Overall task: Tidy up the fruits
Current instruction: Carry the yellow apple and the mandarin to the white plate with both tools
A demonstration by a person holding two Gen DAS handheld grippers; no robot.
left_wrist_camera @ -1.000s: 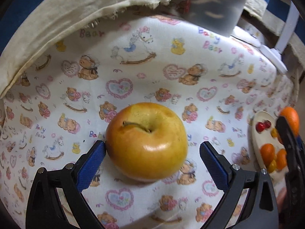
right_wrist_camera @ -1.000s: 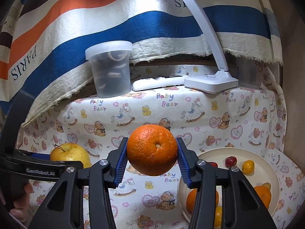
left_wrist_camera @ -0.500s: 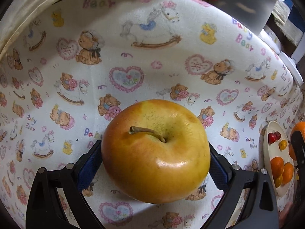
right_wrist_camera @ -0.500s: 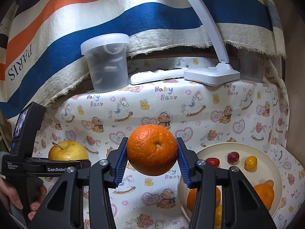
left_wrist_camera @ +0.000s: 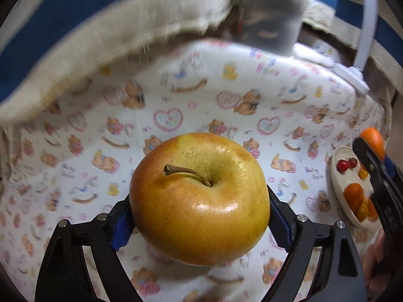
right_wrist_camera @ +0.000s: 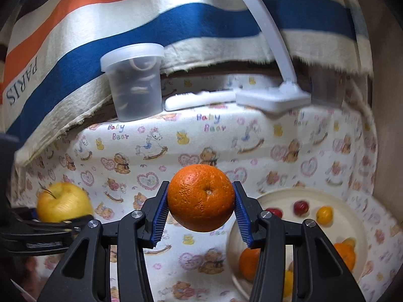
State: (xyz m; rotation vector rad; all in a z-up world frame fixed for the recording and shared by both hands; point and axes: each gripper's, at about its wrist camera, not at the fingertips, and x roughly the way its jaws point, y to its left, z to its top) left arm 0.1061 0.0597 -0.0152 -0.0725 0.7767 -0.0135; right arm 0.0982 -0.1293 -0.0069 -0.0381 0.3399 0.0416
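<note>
Left gripper (left_wrist_camera: 199,222) closed — yellow-orange apple (left_wrist_camera: 199,198), glossy

A home — bear-print tablecloth (right_wrist_camera: 226,136), desk lamp (right_wrist_camera: 274,98), striped drape (right_wrist_camera: 126,25).

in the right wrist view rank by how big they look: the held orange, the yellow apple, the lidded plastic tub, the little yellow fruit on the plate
1. Plastic tub
2. Orange, held close to the camera, which inflates it
3. Apple; near the orange in apparent size, so their true order is unsure
4. Small yellow fruit on the plate, clearly smallest
</note>
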